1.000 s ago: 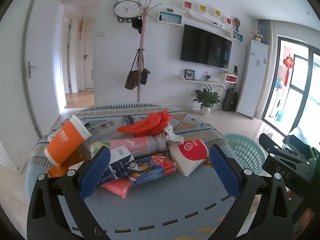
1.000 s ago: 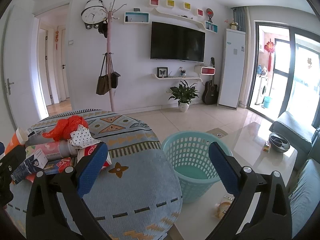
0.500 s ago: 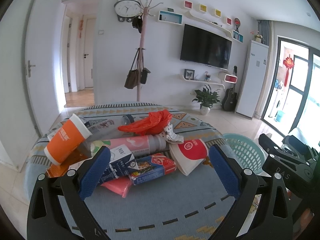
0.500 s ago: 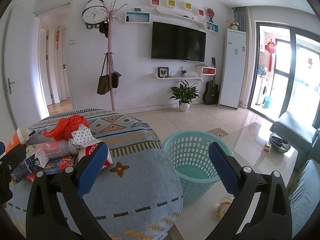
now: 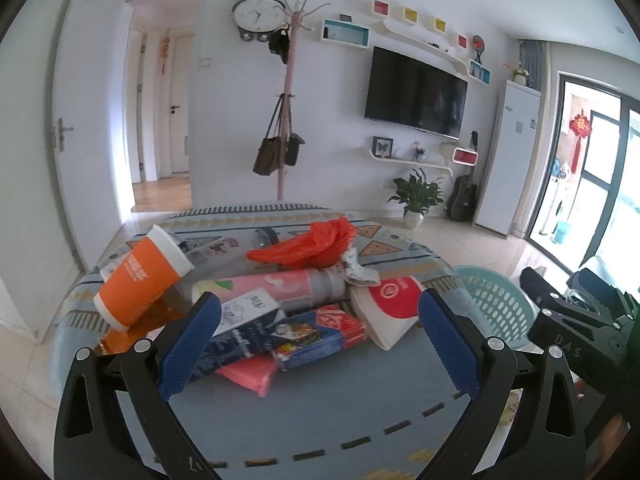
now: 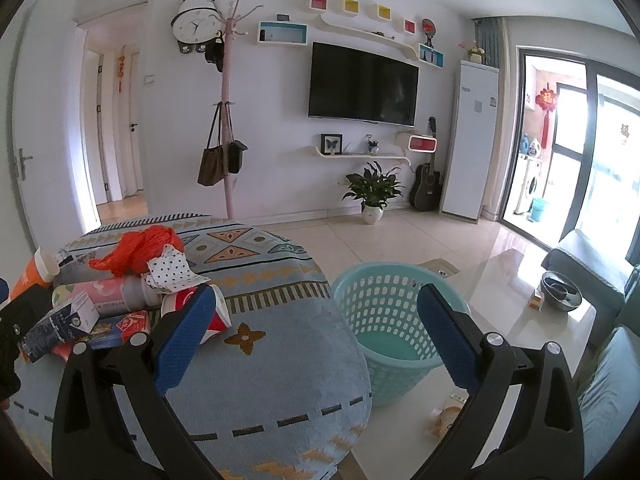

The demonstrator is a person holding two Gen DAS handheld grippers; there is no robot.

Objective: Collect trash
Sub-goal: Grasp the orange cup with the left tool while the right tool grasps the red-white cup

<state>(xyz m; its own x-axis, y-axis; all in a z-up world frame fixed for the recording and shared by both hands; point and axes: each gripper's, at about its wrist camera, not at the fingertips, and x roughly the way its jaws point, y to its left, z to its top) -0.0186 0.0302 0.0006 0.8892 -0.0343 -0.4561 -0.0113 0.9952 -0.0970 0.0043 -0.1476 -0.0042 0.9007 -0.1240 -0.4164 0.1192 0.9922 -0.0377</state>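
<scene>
A pile of trash lies on a blue patterned cloth-covered table (image 5: 320, 412): an orange cup (image 5: 140, 280), an orange plastic bag (image 5: 308, 244), a pink bottle (image 5: 276, 286), a dark blue carton (image 5: 244, 328), a red-blue packet (image 5: 320, 336), a red-white paper cup (image 5: 390, 308). My left gripper (image 5: 318, 340) is open and empty, just in front of the pile. My right gripper (image 6: 316, 340) is open and empty, over the table's right edge beside a teal basket (image 6: 392, 332). The pile (image 6: 132, 280) shows at left in the right wrist view.
The teal basket (image 5: 496, 308) stands on the floor right of the table. A glossy low table (image 6: 532, 320) holds a dark bowl (image 6: 560, 290). A sofa (image 6: 588, 256), coat stand (image 6: 228, 120) and potted plant (image 6: 374, 192) are farther off.
The right wrist view has shifted slightly, so the pile and basket sit a little more to the right. The left gripper has barely moved. Both stay open.
</scene>
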